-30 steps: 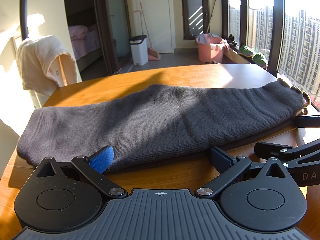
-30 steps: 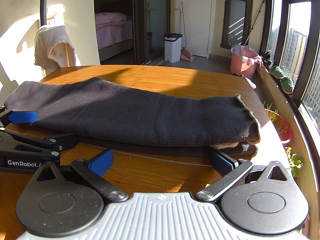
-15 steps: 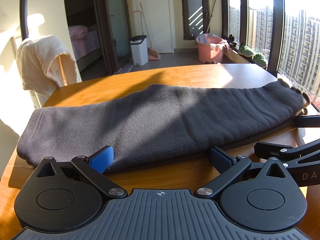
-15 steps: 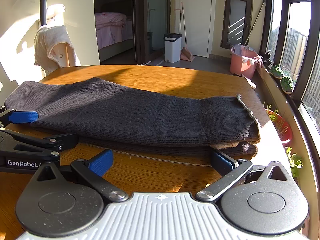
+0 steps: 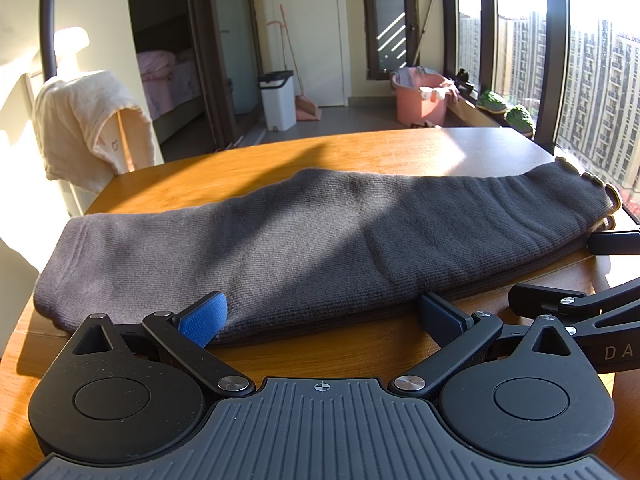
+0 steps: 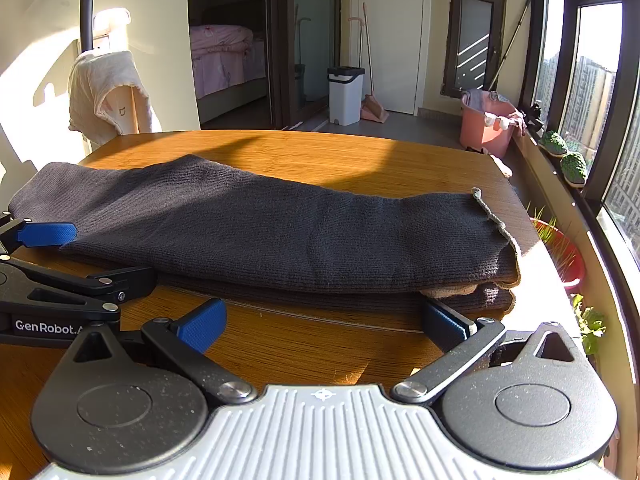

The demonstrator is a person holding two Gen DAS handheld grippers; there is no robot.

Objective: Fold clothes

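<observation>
L gripper [image 5: 322, 314]: jaws wide apart, nothing held; blue pads at near edge of dark knit garment [image 5: 320, 236], L pad touching fabric. R gripper [image 6: 322, 322]: jaws spread too, empty, just short of garment's near edge. Each gripper shows at side of other's view. Garment folded lengthwise into long band, lying flat across wooden table [image 5: 352, 152], layers stacked, frayed pale hem at R end. Beyond table: cream towel [image 5: 86, 120] over chair, white bin [image 6: 346, 94], pink bucket [image 6: 486, 124] by window.
</observation>
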